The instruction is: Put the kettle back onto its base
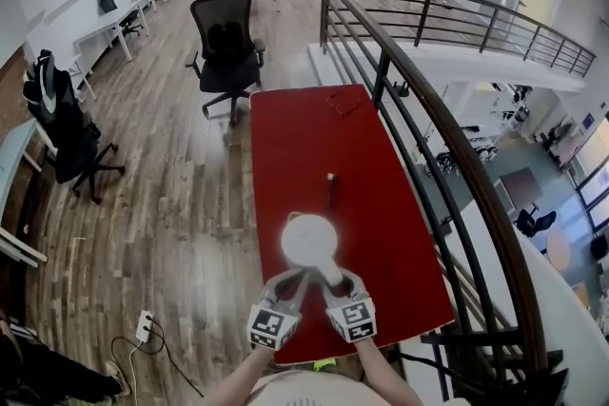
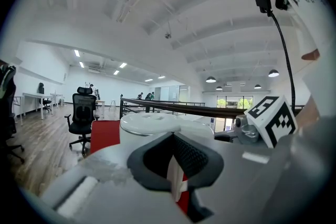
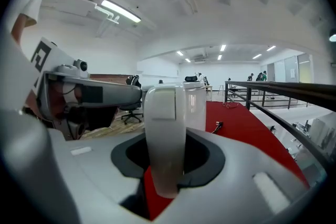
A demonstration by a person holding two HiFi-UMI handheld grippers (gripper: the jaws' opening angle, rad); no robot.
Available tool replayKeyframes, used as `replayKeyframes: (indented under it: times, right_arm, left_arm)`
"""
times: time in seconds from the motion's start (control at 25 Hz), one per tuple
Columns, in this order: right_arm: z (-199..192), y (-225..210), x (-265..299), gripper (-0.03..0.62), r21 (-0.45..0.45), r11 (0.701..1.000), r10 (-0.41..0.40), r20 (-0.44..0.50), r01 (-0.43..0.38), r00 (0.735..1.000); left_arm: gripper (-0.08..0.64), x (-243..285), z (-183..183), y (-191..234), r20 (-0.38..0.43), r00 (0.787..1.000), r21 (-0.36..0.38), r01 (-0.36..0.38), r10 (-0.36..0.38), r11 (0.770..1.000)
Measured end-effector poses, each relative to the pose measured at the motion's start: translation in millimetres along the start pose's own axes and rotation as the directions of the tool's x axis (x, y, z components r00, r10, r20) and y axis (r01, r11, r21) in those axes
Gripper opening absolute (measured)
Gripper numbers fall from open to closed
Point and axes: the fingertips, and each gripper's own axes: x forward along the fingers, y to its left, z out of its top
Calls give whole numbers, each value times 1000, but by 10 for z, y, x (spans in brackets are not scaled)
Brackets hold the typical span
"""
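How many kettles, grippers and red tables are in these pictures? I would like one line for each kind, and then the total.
Kettle: 1
Grippers: 2, the left gripper and the right gripper
Red table: 1
Total: 4

I'm seeing the kettle (image 1: 309, 241), lower centre, showing smooth glossy white plastic. The tabletop (image 1: 381, 166) is looking matt red, cloth-like. The right claw (image 3: 165, 165) is showing matt grey plastic with dark lining. The floor (image 1: 171, 204), left, is gleaming as wood planks.
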Motion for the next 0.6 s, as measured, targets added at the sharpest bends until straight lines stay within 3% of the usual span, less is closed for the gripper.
replayKeyframes:
  times: [0.32,0.6]
  right_arm:
    - [-33,-19,14,127,-6,999,35,7,-35,999]
    - [228,10,-130,171,-45,995,94,43,-92,995]
  left_arm:
    - [6,-56,2,-67,3,1000,-4,1,-1,1000]
    - [5,-76,98,-147,25,1000,5,11,-11,1000]
